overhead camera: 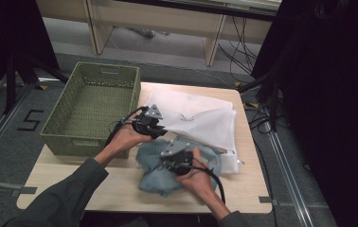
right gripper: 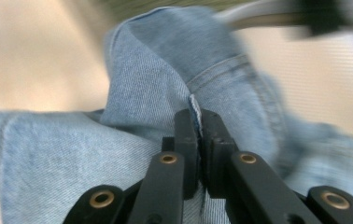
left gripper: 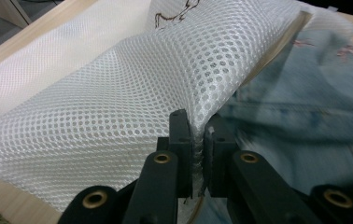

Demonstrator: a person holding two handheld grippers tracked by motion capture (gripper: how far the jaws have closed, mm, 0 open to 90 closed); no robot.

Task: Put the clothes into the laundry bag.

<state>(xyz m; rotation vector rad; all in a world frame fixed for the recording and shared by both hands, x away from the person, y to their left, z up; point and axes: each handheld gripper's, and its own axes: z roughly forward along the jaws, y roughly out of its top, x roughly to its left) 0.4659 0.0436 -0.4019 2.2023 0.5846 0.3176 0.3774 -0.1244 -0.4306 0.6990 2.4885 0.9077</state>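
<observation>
scene: a person at a pale wooden table [overhead camera: 243, 189] works a white mesh laundry bag [overhead camera: 205, 124] and a crumpled light-blue denim garment [overhead camera: 156, 175], a hand-held gripper in each hand.
left gripper [left gripper: 198, 122]: jaws pinched tight on the bag's open edge, lifting the mesh like a tent flap.
right gripper [right gripper: 198, 116]: jaws clamped on a fold of the denim along a stitched seam.
where the denim lies: on the near half of the table, its far edge tucked just under the raised lip of the bag.
key relation: from the right gripper, the bag's mouth sits at about one o'clock, just beside; the mouth runs roughly ten to four.
likely next: push the denim in toward one o'clock.
bystander: an olive-green woven plastic basket [overhead camera: 92, 106] at nine o'clock.
</observation>
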